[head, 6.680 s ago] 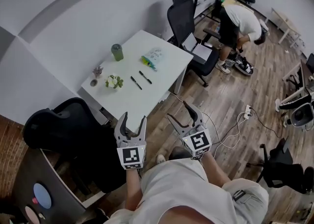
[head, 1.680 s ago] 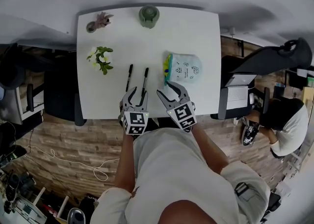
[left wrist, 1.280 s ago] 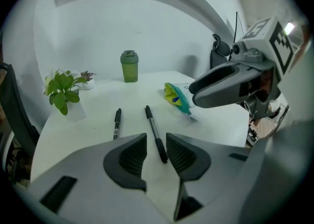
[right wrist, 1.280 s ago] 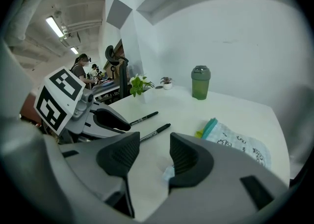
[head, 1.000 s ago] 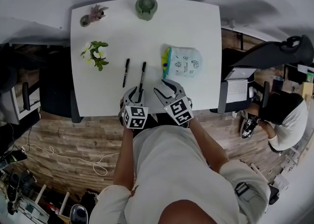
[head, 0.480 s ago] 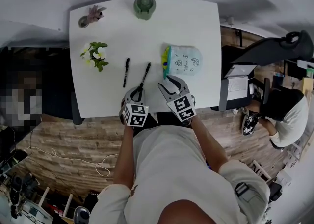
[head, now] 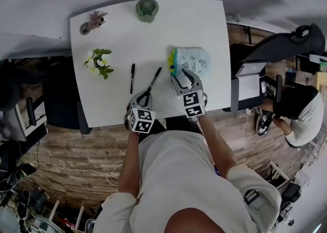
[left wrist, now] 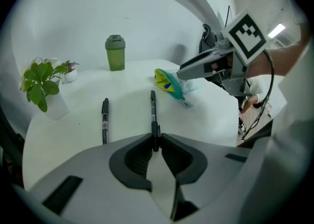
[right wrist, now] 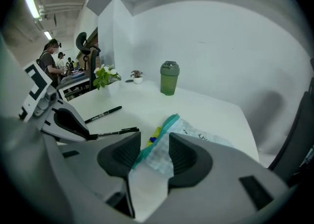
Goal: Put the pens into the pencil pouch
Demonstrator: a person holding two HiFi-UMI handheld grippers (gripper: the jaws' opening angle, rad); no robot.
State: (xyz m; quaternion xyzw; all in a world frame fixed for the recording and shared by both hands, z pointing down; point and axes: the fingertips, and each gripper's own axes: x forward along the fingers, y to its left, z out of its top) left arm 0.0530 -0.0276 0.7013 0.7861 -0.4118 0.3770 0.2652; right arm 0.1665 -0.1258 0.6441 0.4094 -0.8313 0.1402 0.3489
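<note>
Item one, the black pen (left wrist: 153,114): slim, dark barrel, clip near the near end. Its near end is pinched between the jaws of the left hand-held gripper (left wrist: 156,140), which are pressed together on it. Its far end rests on the white counter (head: 168,27) and points towards the pouch.

Item two, the second pen (head: 132,71): same type, with a pale label band. It lies flat on the counter just left of the black pen, untouched.

Item three, the pencil pouch (head: 192,62): translucent white with small printed figures, a teal zip edge, and yellow and blue showing at the zip end. It lies flat on the counter to the right of the pens.

The right hand-held gripper (right wrist: 154,145) is at the pouch's near end. Its jaws are spread, with the zip edge showing between them and neither pad visibly pressing.

Changes noted: the left jaws have just been closing, with the black pen between them. A second ago that pen lay parallel to the second pen; it now slants, its far tip swung towards the pouch. The right hand-held gripper stood short of the pouch then and is now over its near edge. The second pen and pouch lie as before.
</note>
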